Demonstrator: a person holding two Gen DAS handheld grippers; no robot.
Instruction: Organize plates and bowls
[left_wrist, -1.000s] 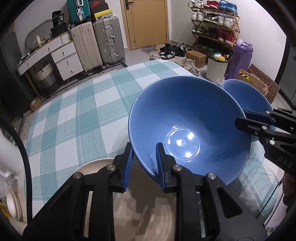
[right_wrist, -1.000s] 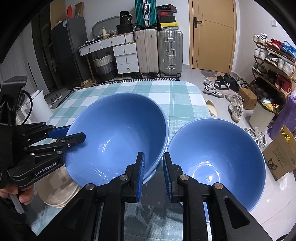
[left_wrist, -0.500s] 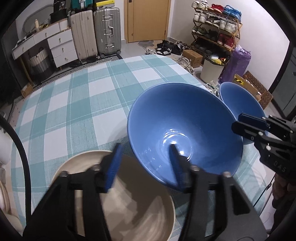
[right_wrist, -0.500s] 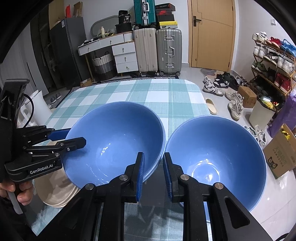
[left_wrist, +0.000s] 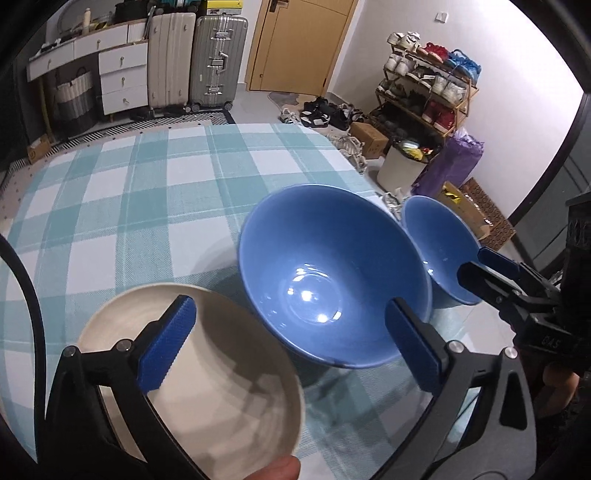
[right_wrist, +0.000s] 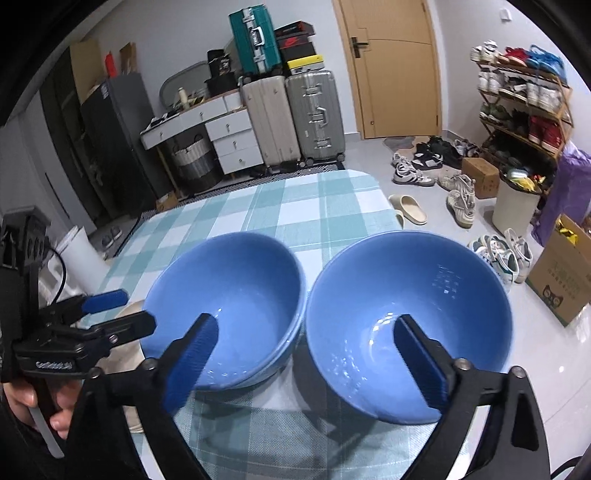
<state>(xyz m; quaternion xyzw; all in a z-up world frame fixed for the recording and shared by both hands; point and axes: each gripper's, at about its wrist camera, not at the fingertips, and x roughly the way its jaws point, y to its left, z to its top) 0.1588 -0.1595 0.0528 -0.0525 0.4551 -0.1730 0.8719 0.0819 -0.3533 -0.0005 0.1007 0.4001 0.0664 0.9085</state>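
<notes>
Hovering both grippers over bowls on the checked desk, fingers spread, gripping nothing.
Left gripper (left_wrist: 288, 339) straddles cream bowl (left_wrist: 207, 373) and left blue bowl (left_wrist: 332, 277); right gripper (right_wrist: 306, 354) spans both blue ones, right blue bowl (right_wrist: 406, 314) by its right finger. Bowls round, mouths up, likely lined up for nesting.

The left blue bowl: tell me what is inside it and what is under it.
The left blue bowl holds nothing, only light glints. In the right wrist view a second blue rim shows just beneath it, so it seems nested in another bowl. The checked tablecloth lies below; the bowl covers the contact.
</notes>
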